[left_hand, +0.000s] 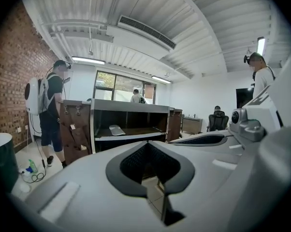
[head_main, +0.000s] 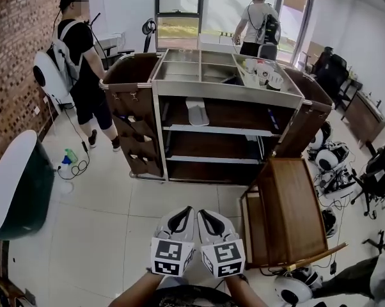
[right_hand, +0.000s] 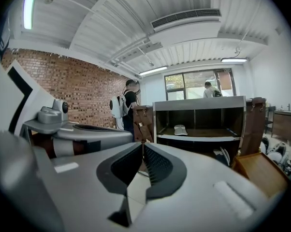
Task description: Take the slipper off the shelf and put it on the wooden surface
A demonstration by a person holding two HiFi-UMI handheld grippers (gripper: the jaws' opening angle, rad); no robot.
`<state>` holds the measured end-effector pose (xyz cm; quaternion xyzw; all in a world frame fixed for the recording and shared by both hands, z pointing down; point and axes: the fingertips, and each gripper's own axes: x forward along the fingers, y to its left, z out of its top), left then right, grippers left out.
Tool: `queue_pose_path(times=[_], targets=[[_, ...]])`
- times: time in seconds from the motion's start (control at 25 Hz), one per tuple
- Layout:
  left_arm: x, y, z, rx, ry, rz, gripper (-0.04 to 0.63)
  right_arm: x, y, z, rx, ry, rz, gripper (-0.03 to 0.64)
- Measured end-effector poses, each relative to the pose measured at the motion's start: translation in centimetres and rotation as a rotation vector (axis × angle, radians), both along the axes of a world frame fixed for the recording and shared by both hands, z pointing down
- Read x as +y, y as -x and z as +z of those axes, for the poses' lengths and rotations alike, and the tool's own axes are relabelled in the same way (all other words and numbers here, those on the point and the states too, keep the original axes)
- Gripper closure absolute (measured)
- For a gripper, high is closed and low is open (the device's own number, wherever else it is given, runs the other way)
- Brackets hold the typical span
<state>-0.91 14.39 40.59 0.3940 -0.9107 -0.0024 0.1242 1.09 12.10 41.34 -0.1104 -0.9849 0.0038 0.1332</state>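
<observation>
Head view with both gripper views: approach stage, slipper not yet reached. The slipper [head_main: 197, 110] lies flat on the upper shelf [head_main: 243, 132] of the open cart, left of the shelf's middle and close to its near edge, alone on that board. Its long axis runs near-to-far, roughly square to the shelf's front edge, with a slight slant. The broader end appears to face near, but which end is toe and which heel cannot be told at this range.

Handling, as a judgement: pale and thin, it looks like a light, soft indoor slipper that bends easily, is not fragile and is unlikely to slip. A pinch across the near end, one jaw under the sole and one over the upper, seems the best hold. Taken by one corner alone, the far end would probably droop. The cart top just above the shelf favours a level entry from the front.

The left gripper [head_main: 183, 217] and the right gripper [head_main: 208, 219] hang side by side, low and near, well apart from the cart. Each has its jaws drawn together with nothing between them, and both must part before any grasp. The wooden surface [head_main: 295, 210], a small table, stands right of the grippers and nearer than the cart
</observation>
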Motion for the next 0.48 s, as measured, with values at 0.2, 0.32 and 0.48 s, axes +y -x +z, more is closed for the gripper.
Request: queue_pose_path(times=[0.2,0.32,0.48], targets=[[1.1,3.8,0.3,0.01,-0.009,0.025,0.589,1.3,3.9,0.3,0.009,-0.003,0.019,0.607],[1.8,5.4,0.5,0.014,-0.01,0.036,0.589,2.0,5.6,0.5,0.014,0.002,0.029,0.607],[2.6,7.6,0.7,0.019,-0.006,0.042,0.589,2.6,7.5,0.8,0.019,0.007,0.036,0.607]])
